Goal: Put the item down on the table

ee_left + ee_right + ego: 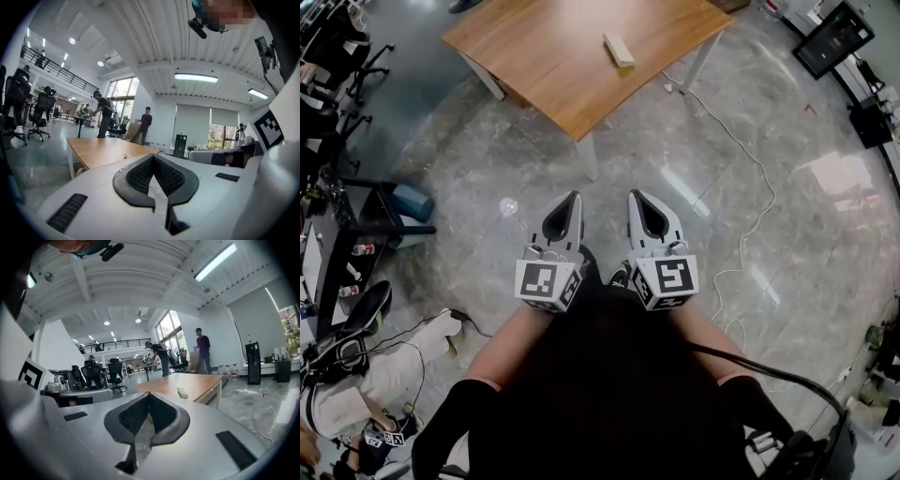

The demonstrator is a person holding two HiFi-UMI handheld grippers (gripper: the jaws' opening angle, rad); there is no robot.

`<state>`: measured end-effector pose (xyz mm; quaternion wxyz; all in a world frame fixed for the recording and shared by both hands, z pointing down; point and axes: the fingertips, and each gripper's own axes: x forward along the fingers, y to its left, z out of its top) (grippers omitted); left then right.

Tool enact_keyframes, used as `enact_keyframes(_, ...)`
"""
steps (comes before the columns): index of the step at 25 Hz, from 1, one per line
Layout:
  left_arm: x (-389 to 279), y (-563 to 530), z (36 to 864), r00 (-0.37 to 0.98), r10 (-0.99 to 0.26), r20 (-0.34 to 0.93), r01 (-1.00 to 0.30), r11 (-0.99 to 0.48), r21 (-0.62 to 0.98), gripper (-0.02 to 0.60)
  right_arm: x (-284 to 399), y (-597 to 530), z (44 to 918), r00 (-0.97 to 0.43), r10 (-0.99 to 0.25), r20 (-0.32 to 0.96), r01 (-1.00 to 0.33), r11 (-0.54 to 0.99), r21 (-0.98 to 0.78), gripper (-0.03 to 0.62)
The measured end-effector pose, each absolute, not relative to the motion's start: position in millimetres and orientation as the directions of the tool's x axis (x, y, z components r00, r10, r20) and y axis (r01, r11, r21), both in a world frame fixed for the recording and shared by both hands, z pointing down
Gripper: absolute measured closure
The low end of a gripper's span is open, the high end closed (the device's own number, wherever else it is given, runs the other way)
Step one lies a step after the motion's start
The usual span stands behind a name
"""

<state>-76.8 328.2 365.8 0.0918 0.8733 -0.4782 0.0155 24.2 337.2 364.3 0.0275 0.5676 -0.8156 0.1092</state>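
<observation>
A wooden table stands ahead of me on the grey floor. On it lies a small pale rectangular block, also visible in the right gripper view. My left gripper and right gripper are side by side close to my body, well short of the table and pointing toward it. Both are shut, with nothing between the jaws. The left gripper view shows its tips meeting, with the table beyond. In the right gripper view the tips also meet.
Office chairs and a dark rack stand at the left, with a blue bin nearby. A white cable snakes over the floor at the right. A monitor sits far right. Two people stand beyond the table.
</observation>
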Motion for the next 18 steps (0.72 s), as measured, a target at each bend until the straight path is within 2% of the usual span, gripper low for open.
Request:
enact_keyframes(5, -70, 269, 379, 0.537, -0.835, 0.118, -0.841, -0.519, 0.154, 0.578, 36, 277, 376, -0.349, -0.918, 0.19, -0.933, 0.323, -0.155, 0.582)
enact_keyframes(18, -56, 16, 385, 0.603, -0.788, 0.127, -0.796, -0.584, 0.159, 0.578, 38, 26, 382, -0.312, -0.925, 0.215, -0.946, 0.28, -0.166, 0.582)
